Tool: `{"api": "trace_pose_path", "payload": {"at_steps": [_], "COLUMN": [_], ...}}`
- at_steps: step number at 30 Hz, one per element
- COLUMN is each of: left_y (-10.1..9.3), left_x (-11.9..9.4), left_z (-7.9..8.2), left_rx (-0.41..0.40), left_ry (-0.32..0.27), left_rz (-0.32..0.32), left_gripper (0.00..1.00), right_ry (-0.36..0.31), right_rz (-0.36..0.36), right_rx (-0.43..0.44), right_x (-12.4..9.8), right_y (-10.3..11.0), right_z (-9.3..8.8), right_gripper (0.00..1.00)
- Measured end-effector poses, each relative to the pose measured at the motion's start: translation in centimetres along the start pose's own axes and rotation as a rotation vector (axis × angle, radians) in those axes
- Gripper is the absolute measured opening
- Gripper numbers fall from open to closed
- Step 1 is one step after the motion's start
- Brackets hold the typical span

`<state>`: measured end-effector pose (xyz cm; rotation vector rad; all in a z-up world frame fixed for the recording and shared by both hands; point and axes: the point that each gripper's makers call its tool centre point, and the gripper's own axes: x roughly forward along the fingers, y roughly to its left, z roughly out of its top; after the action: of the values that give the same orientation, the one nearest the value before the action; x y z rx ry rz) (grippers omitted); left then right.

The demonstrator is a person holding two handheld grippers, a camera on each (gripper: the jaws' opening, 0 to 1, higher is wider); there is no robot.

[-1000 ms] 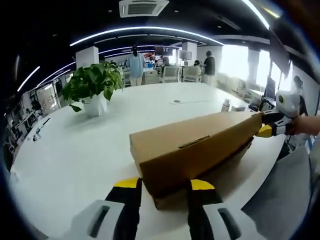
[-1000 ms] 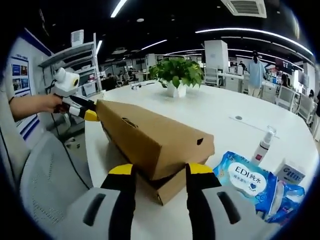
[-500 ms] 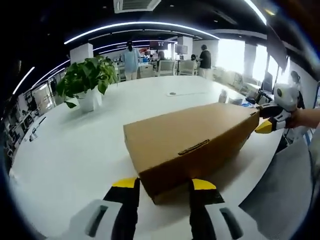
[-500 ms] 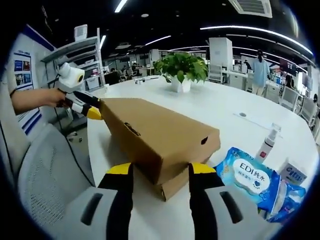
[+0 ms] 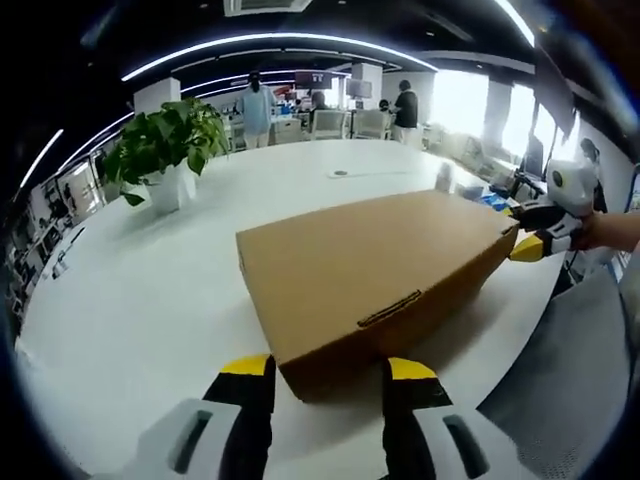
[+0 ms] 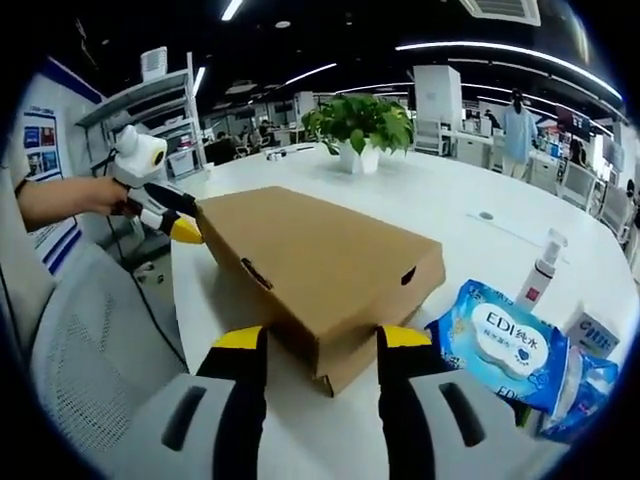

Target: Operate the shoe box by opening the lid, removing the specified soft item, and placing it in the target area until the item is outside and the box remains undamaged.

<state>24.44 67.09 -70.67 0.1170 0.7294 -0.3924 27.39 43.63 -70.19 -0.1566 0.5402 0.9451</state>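
While lying lid-down on the white worktop (image 5: 130, 290), the brown cardboard shoe box (image 5: 370, 265) is sitting between both tongs | left tongs (image 5: 325, 372) and right tongs (image 6: 318, 342) are spreading open astride opposite ends | right gripper view is adding a blue wipes pack (image 6: 505, 345).

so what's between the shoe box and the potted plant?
Nothing: in the left gripper view the stretch of white table between the shoe box and the potted plant is bare. The right gripper view agrees.
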Motion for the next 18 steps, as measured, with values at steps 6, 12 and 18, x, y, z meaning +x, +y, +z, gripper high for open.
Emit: {"api": "trace_pose_path", "payload": {"at_steps": [6,12,18], "left_y": [0.0,0.1,0.1], "left_x": [0.7,1.0,1.5], "left_z": [-0.7,-1.1,-1.5], "left_rx": [0.010,0.008,-0.014], "left_ry": [0.028,0.046,0.055], "left_rz": [0.003,0.000,-0.002], "left_gripper": [0.42,0.42,0.41], "right_ry": [0.017,0.028,0.044], "right_rz": [-0.013,-0.027,-0.036], "right_rx": [-0.019,-0.019,-0.033], "right_x": [0.4,0.6,1.0], "right_y": [0.1,0.1,0.0], "right_z": [-0.6,-1.2,-1.7], "right_gripper": [0.39,0.37,0.37]}}
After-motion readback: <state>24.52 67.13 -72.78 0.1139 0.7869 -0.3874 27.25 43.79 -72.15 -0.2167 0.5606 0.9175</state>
